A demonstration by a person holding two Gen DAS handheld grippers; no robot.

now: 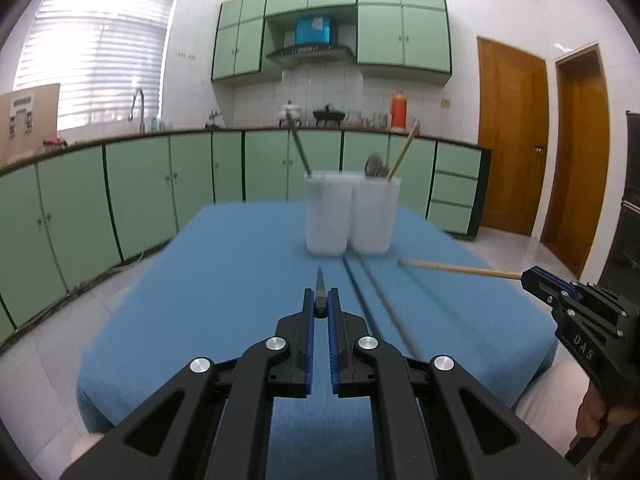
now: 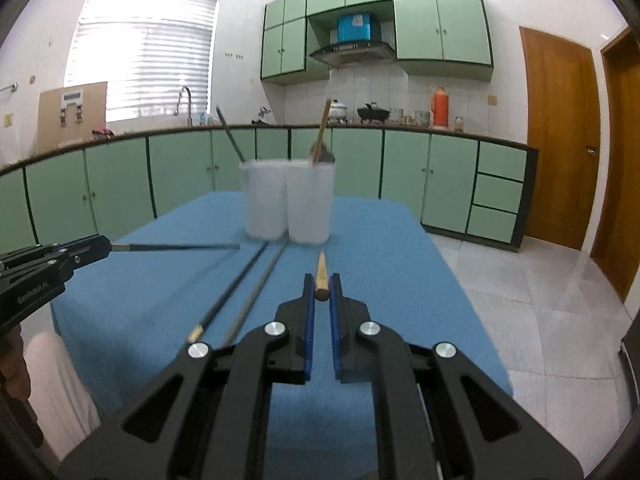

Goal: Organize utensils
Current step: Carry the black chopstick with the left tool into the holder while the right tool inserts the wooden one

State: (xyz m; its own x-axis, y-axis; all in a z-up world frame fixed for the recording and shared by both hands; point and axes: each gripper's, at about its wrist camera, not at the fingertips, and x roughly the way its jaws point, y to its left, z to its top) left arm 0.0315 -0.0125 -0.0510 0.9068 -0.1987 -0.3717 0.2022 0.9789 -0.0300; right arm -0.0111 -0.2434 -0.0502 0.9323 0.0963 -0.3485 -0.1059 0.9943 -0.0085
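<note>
Left tool (image 1: 320, 312) clamps a dark chopstick (image 1: 320, 286) – right tool (image 2: 321, 294) a wooden chopstick (image 2: 321, 278) – both pointing forward.

My cups (image 1: 348, 216) motion-blurred, contents inside hidden behind frosted walls. Utensil head (image 1: 376, 166) above right cup too smeared to name. My hand (image 1: 600, 420) cut by frame edge. Counter clutter too small.

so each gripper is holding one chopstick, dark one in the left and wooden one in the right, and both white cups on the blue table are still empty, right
Not quite: the cups are not empty. The left wrist view shows a dark chopstick standing in the left cup, and a wooden chopstick and a spoon in the right cup. The rest holds: left gripper grips a dark chopstick, right gripper a wooden chopstick.
</note>
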